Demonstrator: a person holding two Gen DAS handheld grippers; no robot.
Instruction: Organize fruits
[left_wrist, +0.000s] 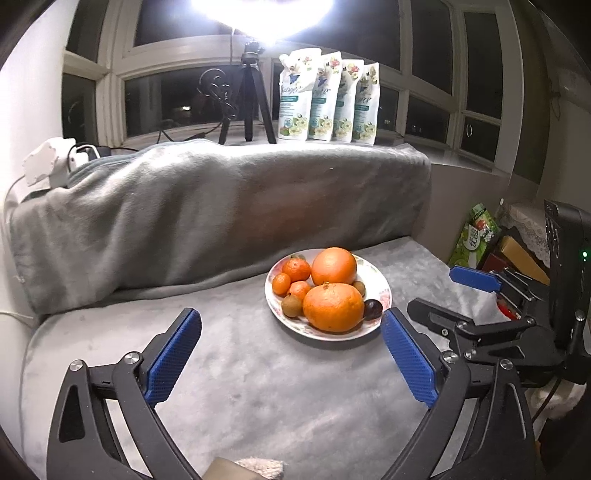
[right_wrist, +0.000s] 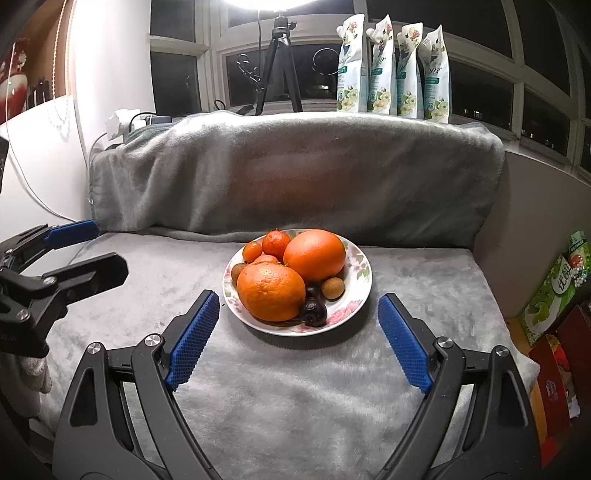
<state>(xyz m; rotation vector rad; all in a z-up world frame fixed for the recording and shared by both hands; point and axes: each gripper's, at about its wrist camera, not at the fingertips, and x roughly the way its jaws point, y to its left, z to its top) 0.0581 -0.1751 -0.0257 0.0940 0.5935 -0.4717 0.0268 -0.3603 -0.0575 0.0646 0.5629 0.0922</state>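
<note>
A white floral plate (left_wrist: 376, 280) (right_wrist: 354, 295) sits on the grey blanket and holds two large oranges (left_wrist: 333, 306) (right_wrist: 271, 291), several small mandarins (left_wrist: 297, 268) (right_wrist: 276, 240), small brown fruits (left_wrist: 291, 305) (right_wrist: 332, 288) and dark plums (left_wrist: 373, 307) (right_wrist: 313, 312). My left gripper (left_wrist: 291, 325) is open and empty, just short of the plate. My right gripper (right_wrist: 298, 308) is open and empty, its fingers either side of the plate's near rim. The right gripper shows in the left wrist view (left_wrist: 443, 295); the left shows in the right wrist view (right_wrist: 92, 251).
A blanket-covered backrest (left_wrist: 221, 206) rises behind the plate. A tripod (left_wrist: 247, 96) and several refill pouches (left_wrist: 328, 99) stand on the windowsill. Boxes and a green packet (right_wrist: 554, 288) are stacked at the right. A white power strip (left_wrist: 51, 162) lies at the left.
</note>
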